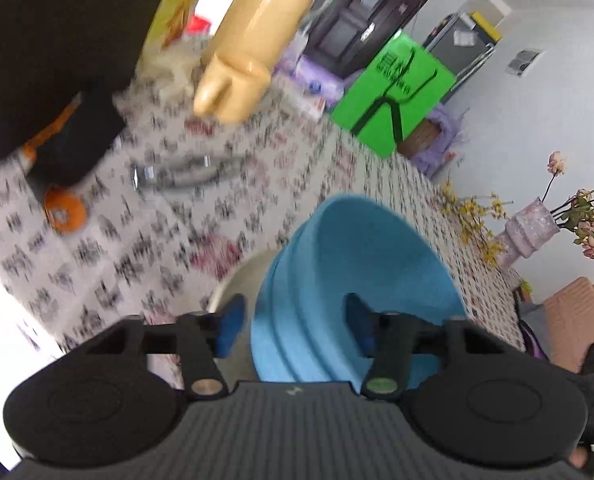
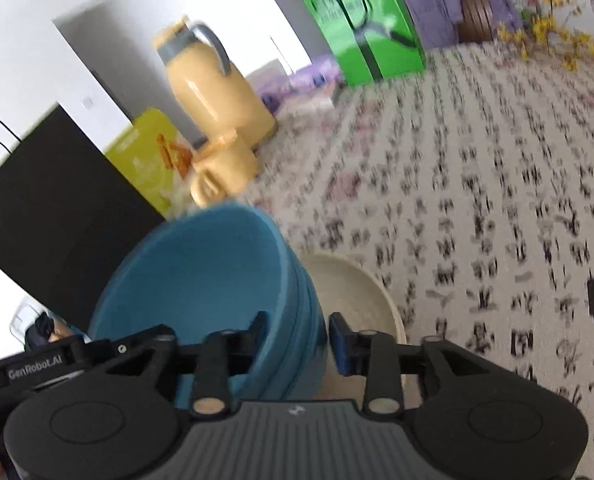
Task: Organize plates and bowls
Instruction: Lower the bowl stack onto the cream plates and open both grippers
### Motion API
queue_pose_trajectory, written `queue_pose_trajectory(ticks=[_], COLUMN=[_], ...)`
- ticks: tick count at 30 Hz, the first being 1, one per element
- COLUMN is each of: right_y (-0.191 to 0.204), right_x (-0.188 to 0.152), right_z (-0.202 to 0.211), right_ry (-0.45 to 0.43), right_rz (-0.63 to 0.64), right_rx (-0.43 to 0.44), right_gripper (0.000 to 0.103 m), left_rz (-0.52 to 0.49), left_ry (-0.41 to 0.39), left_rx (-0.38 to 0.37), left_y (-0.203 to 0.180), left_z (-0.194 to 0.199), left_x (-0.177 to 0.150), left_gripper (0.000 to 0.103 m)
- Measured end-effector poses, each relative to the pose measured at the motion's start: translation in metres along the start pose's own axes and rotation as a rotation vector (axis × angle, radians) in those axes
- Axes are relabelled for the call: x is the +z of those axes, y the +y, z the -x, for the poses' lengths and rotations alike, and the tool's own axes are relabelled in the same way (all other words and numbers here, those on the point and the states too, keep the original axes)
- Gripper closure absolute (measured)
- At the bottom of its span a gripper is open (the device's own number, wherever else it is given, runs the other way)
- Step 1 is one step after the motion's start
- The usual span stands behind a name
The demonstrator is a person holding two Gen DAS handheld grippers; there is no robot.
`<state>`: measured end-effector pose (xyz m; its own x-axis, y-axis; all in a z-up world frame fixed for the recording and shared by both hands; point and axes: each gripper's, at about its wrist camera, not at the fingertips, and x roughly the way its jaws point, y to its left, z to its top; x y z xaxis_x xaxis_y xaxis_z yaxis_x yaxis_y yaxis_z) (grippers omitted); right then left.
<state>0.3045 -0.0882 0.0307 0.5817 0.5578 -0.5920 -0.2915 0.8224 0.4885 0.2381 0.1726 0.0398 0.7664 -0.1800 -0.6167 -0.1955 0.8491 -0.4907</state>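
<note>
Bowl [image 2: 201, 280] looks light, stiff and slippery; we pinch its rim on both sides, left gripper [image 1: 293, 328] and right gripper [image 2: 297, 340] straddling the wall, above a plate [image 2: 357, 292].

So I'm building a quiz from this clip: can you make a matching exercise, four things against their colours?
Things:
1. stacked bowls
2. flask
3. shopping bag
4. shallow dish

Colours:
A. green
B. cream
C. blue
D. yellow

Pairs: 1-C, 2-D, 3-A, 4-B. The right gripper straddles the bowls' rim, one finger inside and one outside; the left gripper does the same on the opposite side.
</note>
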Motion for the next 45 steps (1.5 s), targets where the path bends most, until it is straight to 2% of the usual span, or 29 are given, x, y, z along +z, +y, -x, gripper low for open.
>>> queue_pose_trajectory(ticks=[1,2,4,8,10,15,19,23,28,33,45], right_y=[0.003,0.007,0.01,0.001,-0.007,-0.034,-0.056,-0.08,-0.103,-0.108,-0.086], right_x=[0.001,0.001,0.001,0.001,0.0,-0.003,-0.014,-0.028,-0.037,-0.04,-0.072], right_z=[0.003,0.008,0.017,0.04,0.052,0.085,0.108,0.127,0.142,0.147,0.167], right_ry=[-0.029,-0.06,-0.111,-0.217,-0.276,-0.398,-0.474,-0.518,-0.541,-0.551,-0.57], right_rz=[0.022,0.053,0.096,0.121,0.139,0.187,0.24,0.257,0.234,0.231,0.252], right_rx=[-0.012,-0.025,-0.046,-0.096,-0.147,-0.322,-0.464,-0.555,-0.596,-0.593,-0.536], right_gripper=[0.047,0.047,0.044,0.031,0.023,0.02,0.017,0.016,0.016,0.015,0.015], left_rz=[-0.041,-0.097,-0.198,-0.339,-0.383,-0.463,-0.505,-0.554,-0.587,-0.578,-0.566], left_ry=[-0.03,-0.061,-0.139,-0.276,-0.319,-0.379,-0.413,-0.427,-0.413,-0.404,-0.433], left_rx=[0.005,0.011,0.029,0.056,0.053,0.007,-0.064,-0.134,-0.172,-0.159,-0.127], left_y=[-0.004,-0.01,-0.023,-0.044,-0.053,-0.075,-0.097,-0.122,-0.144,-0.15,-0.135], left_z=[0.004,0.008,0.017,0.029,0.031,0.031,0.025,0.014,0.001,-0.002,0.044], left_x=[0.0,-0.001,-0.004,-0.012,-0.017,-0.028,-0.036,-0.045,-0.058,-0.065,-0.088], left_gripper=[0.032,0.031,0.018,0.012,0.003,0.002,0.0,0.0,0.0,0.0,0.0])
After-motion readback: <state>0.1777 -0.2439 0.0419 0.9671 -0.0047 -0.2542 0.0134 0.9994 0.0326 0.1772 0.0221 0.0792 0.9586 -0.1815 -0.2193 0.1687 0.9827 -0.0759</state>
